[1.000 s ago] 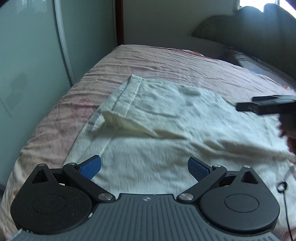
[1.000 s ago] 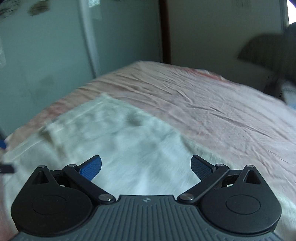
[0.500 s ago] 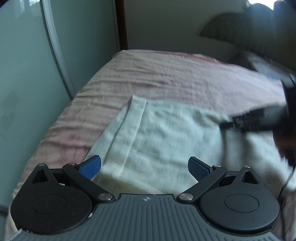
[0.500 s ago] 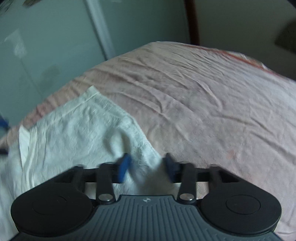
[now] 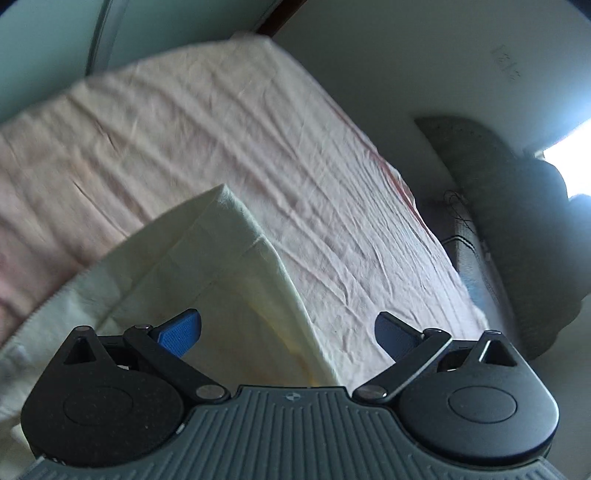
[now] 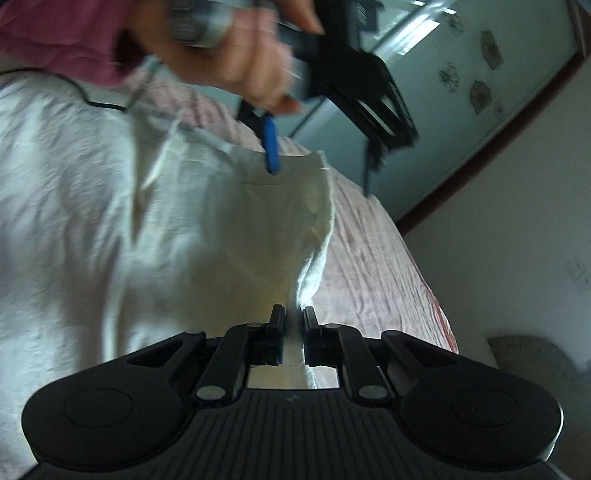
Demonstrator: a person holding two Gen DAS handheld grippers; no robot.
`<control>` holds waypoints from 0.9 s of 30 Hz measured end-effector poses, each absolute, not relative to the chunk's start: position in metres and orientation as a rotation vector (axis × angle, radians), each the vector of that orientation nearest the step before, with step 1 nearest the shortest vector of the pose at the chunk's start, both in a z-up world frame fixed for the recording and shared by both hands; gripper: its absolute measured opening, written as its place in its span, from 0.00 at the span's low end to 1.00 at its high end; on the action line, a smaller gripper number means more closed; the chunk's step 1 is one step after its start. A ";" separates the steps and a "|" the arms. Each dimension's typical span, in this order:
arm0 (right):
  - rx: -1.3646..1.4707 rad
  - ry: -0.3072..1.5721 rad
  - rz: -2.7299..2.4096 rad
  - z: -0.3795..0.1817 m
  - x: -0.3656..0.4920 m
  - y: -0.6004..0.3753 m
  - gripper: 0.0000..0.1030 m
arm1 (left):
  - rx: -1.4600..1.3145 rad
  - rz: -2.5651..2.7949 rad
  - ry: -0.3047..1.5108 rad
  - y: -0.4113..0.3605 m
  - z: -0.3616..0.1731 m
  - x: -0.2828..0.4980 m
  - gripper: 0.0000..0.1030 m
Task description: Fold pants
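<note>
The cream-white pants (image 5: 207, 266) lie on the pink bed sheet (image 5: 258, 147). My left gripper (image 5: 288, 332) is open, its blue pads wide apart over the pants' folded edge near a corner. In the right wrist view my right gripper (image 6: 293, 325) is shut on the pants' edge (image 6: 310, 273) and the cloth (image 6: 147, 236) rises away from it. The left gripper (image 6: 325, 122) shows there too, held by a hand (image 6: 236, 55), one blue fingertip (image 6: 271, 147) touching the pants' top hem.
A pale green sliding wardrobe door (image 5: 44, 33) stands beyond the bed. A dark padded headboard (image 5: 517, 206) and a dark pillow lie at the right. A white wall (image 6: 517, 184) is behind the bed's far edge. A cable trails over the cloth.
My right gripper has closed on the pants' edge and lifted it while rolling sideways. My left gripper has swung over to the same edge, still open.
</note>
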State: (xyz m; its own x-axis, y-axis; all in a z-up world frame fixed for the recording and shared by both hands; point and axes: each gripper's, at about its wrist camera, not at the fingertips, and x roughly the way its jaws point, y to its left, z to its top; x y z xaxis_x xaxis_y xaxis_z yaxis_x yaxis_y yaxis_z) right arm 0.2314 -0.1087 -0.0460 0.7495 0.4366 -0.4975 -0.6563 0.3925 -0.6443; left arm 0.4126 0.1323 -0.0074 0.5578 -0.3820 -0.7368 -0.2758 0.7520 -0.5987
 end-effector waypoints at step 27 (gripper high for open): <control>-0.791 0.424 0.440 -0.023 0.145 -0.214 0.11 | -0.433 -0.078 0.781 0.137 0.059 0.193 0.06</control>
